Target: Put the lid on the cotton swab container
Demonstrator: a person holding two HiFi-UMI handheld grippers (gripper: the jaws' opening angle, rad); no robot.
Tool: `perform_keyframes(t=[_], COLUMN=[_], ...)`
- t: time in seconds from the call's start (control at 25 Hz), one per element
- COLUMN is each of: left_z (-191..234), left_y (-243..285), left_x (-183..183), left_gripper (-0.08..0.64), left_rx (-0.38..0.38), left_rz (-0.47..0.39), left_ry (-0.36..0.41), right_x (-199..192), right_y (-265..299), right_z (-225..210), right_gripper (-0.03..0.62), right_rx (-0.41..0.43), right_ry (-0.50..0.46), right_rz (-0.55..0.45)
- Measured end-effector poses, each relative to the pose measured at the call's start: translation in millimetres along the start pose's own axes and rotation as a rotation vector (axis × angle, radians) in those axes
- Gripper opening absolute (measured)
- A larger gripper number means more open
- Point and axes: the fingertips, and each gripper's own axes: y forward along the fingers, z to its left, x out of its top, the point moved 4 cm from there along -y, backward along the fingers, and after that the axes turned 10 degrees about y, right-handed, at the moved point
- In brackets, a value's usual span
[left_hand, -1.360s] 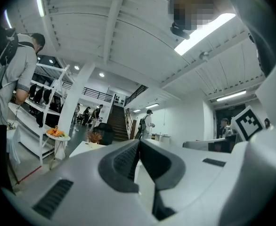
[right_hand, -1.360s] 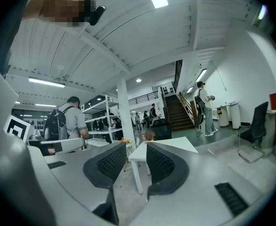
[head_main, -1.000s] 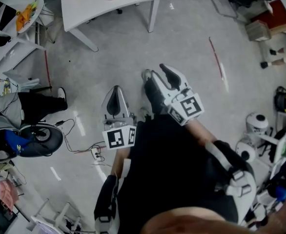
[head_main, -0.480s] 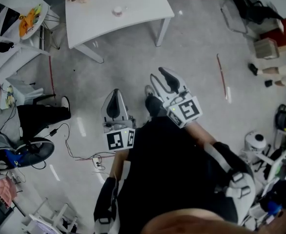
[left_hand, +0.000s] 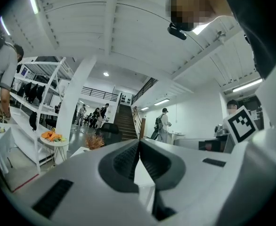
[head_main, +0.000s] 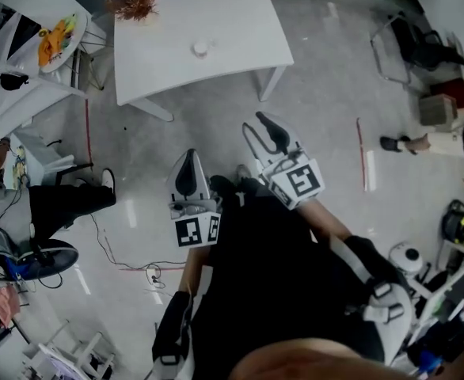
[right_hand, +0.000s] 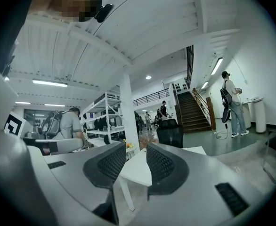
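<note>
A small round whitish thing (head_main: 201,48), the cotton swab container as far as I can tell, stands on a white table (head_main: 240,18) some way ahead of me. It is too small to tell a lid from the container. My left gripper (head_main: 188,155) is held level over the floor, short of the table, shut with nothing in it; its pads meet in the left gripper view (left_hand: 139,147). My right gripper (head_main: 256,124) is beside it, open and empty. The table top (right_hand: 134,169) shows through the gap of the right gripper (right_hand: 136,155).
A dried plant (head_main: 133,3) stands at the table's far left corner. A round side table with orange things (head_main: 55,30) and shelving are at the left. Cables (head_main: 129,252) and a red stick (head_main: 364,155) lie on the floor. A chair (head_main: 414,42) and someone's foot (head_main: 397,142) are at the right.
The white table has come nearer and lower in the head view as both grippers travel forward toward it. Their jaws have not changed.
</note>
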Motion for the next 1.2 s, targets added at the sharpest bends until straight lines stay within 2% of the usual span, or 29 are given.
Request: perform_keyframes(t=[0.16, 0.48, 0.68, 0.92, 1.08, 1.2], left_z=[37.4, 44.8, 51.5, 69.8, 81.8, 82.7], left_y=[45.5, 108.5, 155.8, 220.0, 257.3, 282.2], left_x=[-16.5, -27.9, -41.9, -64.6, -94.5, -121.4], left_gripper=[0.006, 0.006, 0.006, 0.006, 0.008, 0.008], left_rx=[0.004, -0.011, -0.056, -0.103, -0.153, -0.199], left_rz=[0.026, 0.055, 0.099, 0.143, 0.184, 0.223], left_ry=[-0.004, -0.003, 0.001, 0.023, 0.043, 0.071], right_x=[-5.6, -8.4, -11.4, -22.3, -37.0, -55.4], right_y=[58.1, 92.9, 124.6, 176.6, 211.8, 228.0], right_z=[-20.2, -66.8, -90.8, -134.1, -160.9, -184.2], right_gripper=[0.115, 0.115, 0.118, 0.120, 0.121, 0.133], right_rx=[0.002, -0.006, -0.010, -0.072, -0.090, -0.099], right_ry=[-0.004, -0.002, 0.012, 0.018, 0.015, 0.003], right_rz=[0.017, 0.057, 0.121, 0.187, 0.221, 0.298])
